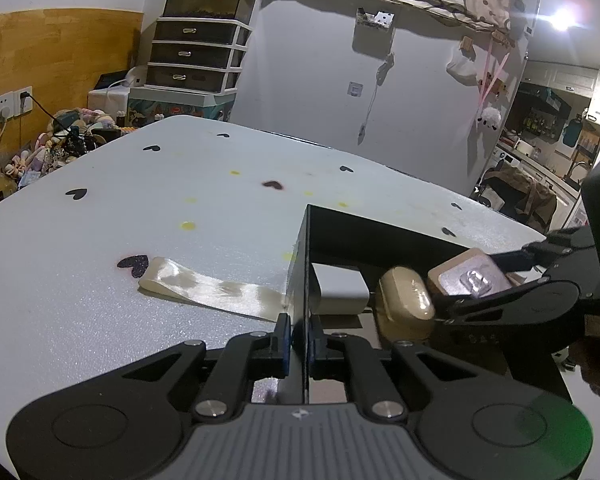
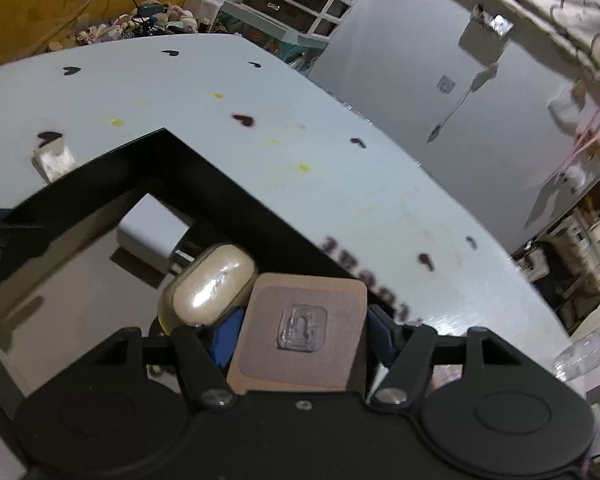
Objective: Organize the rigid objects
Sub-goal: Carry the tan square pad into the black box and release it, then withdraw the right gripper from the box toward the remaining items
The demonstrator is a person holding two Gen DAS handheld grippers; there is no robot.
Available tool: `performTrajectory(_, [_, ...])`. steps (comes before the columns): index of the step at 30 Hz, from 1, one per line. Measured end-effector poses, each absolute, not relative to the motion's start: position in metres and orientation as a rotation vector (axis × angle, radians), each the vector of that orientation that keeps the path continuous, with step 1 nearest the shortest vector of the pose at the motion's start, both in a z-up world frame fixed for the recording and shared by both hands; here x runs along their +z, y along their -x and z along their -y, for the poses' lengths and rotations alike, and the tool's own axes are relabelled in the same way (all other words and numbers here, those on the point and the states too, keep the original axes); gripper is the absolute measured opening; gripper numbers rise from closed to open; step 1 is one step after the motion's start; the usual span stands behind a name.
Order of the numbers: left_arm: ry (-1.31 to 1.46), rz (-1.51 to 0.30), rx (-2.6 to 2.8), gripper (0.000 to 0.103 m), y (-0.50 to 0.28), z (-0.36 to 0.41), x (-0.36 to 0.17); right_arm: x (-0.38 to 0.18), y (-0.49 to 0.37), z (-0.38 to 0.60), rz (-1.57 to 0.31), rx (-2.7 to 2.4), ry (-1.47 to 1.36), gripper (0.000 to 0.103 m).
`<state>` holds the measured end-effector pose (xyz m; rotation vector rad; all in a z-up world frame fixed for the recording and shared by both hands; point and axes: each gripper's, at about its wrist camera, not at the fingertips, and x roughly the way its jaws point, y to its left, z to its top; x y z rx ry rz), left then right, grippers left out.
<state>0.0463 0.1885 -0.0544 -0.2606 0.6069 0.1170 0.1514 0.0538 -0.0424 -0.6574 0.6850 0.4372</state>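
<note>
Black box wall pinched on the left, pinkish-brown square case gripped on the right.

Left hand-held gripper [image 1: 299, 346] has its blue pads squeezed onto the near wall of the black box [image 1: 380, 232], nearly closed on that thin edge. Right hand-held gripper [image 2: 304, 336] is clamped on a pinkish-brown square case [image 2: 300, 336] with a clear raised bit in the middle, holding it over the box's right side, tilted. Just beside it, touching as far as I can tell, a pearly cream earbud case [image 2: 210, 284] stands inside the box, and a white charger block [image 2: 152, 236] lies farther in, near the back corner. Outside, a shiny cream ribbon strip [image 1: 204, 284] lies on the white table [image 1: 140, 220] with black heart stickers, running up to the box wall.
</note>
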Motion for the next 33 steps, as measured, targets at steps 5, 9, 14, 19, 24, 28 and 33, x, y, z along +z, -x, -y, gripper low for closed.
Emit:
performTrajectory(5, [0.26,-0.607,0.118,0.009,-0.046,-0.188,-0.054,-0.04,-0.165,-0.045,-0.772,0.43,0.507,0.067])
performTrajectory(9, [0.26,-0.607,0.118,0.009,-0.046,-0.188,-0.054,-0.034,-0.174,-0.033,-0.803,0.433,0.383,0.067])
performTrajectory(14, [0.26,-0.608,0.12,0.009,-0.047,-0.189,-0.054,-0.022,-0.166,-0.024,-0.777,0.461,0.345,0.071])
performTrajectory(19, [0.259,-0.608,0.12,0.009,-0.047,-0.188,-0.054,-0.012,-0.164,-0.011,-0.776,0.481,0.289,0.072])
performTrajectory(24, [0.259,-0.608,0.121,0.009,-0.047,-0.189,-0.054,-0.006,-0.163,0.004,-0.783,0.5,0.225,0.073])
performTrajectory(28, [0.257,-0.609,0.122,0.009,-0.047,-0.189,-0.054,-0.002,-0.155,0.014,-0.762,0.519,0.199,0.077])
performTrajectory(33, [0.256,-0.61,0.124,0.008,-0.047,-0.189,-0.054,0.002,-0.142,0.029,-0.733,0.539,0.163,0.081])
